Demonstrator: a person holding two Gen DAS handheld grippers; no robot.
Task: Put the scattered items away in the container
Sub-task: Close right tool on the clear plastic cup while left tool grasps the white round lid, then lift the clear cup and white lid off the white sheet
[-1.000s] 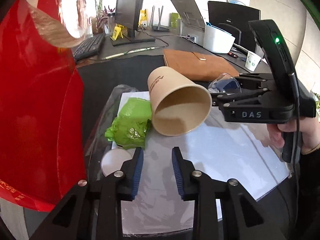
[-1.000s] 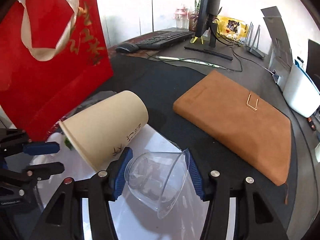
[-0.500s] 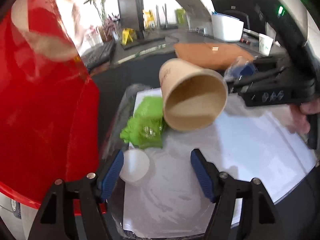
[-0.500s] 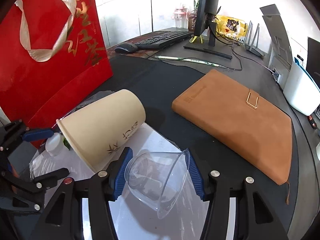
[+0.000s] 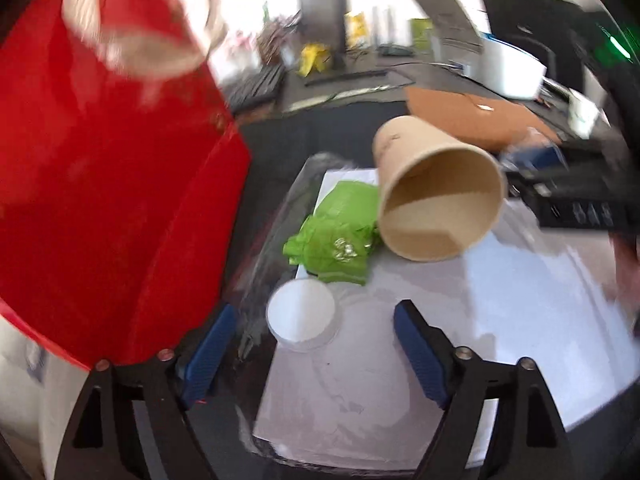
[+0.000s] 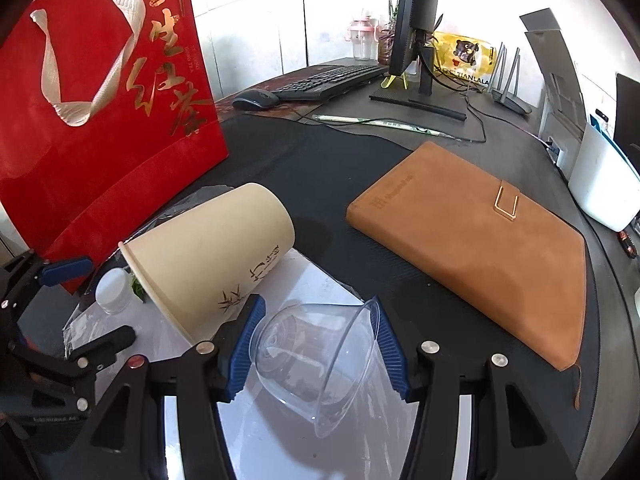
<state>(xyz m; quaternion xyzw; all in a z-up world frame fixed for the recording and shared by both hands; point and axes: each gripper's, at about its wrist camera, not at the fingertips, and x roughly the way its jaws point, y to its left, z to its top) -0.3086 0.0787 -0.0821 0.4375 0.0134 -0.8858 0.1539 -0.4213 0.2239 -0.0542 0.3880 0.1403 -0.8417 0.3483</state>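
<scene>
Scattered items number four: one paper cup (image 6: 208, 256) lying on its side, one clear plastic cup (image 6: 316, 364) also on its side, one crumpled green wrapper (image 5: 336, 232) and one small white lid (image 5: 302, 314). All four sit on or over a white sheet (image 5: 500, 292) in a clear sleeve, which lies on a black desk mat (image 6: 320, 168). One red gift bag (image 6: 100, 92) with gold lettering and ribbon handles stands upright at the left edge of the mat, just beside the sheet (the only container nearby).

The right gripper (image 6: 316, 348) has its blue pads pressed on either side of the clear plastic cup, holding it with its mouth tipped toward the camera. The left gripper (image 5: 308, 352) has just been opening; its jaws stand wide with the white lid between them, nearer the left pad, and neither pad touching it.

The left wrist view is smeared by motion, so the background and the right gripper (image 5: 572, 200) at its edge are hard to make out. From the right wrist, the green wrapper is almost wholly hidden behind the paper cup.

Beyond the mat, the dark desk carries one tan notebook (image 6: 480, 248) with a metal clasp, one keyboard (image 6: 328, 78), one mouse (image 6: 254, 100), a monitor (image 6: 416, 12) and a white tub (image 6: 604, 192), partly cut off. White tiled wall behind.
</scene>
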